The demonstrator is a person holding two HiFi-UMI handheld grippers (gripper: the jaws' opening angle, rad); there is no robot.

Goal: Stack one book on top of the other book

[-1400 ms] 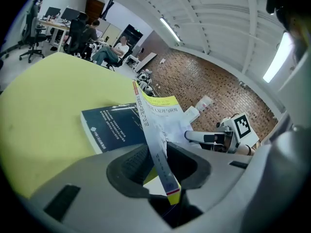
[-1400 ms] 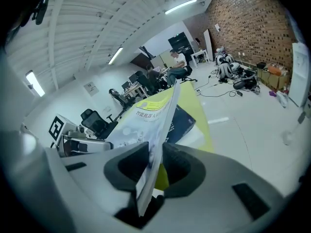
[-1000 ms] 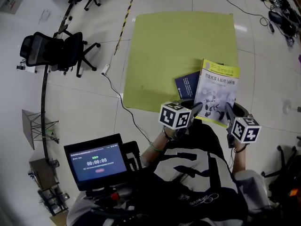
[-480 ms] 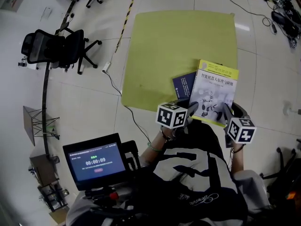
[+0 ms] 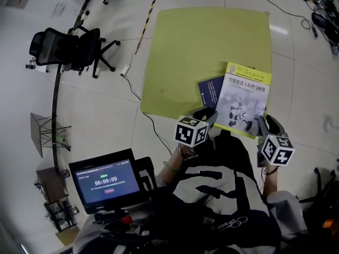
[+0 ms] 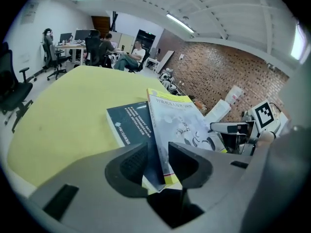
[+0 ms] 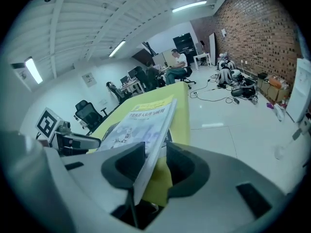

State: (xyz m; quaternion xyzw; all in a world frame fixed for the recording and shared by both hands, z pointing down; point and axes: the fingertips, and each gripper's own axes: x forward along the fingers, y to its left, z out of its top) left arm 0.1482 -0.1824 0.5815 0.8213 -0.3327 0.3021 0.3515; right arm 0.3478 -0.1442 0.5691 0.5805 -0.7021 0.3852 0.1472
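Yellow mat (image 5: 196,46) holds the navy book (image 5: 210,91), pale textbook (image 5: 246,97) seemingly laid across it. The left gripper (image 5: 211,117) jaws are opening around the textbook's corner, and the right gripper (image 5: 262,124) stands loose round its edge. Withdraw both straight, without dragging.

- Yellow-green mat (image 5: 201,46) flat on pale tiled floor (image 5: 100,115).
- Black office chair (image 5: 66,46) left of mat, well apart.
- Lit screen (image 5: 108,181) at lower left.
- Cable with white plug (image 5: 125,70) near mat's left edge.

Most of the dark blue book (image 5: 211,92), hidden beneath the yellow-topped book (image 5: 244,100).
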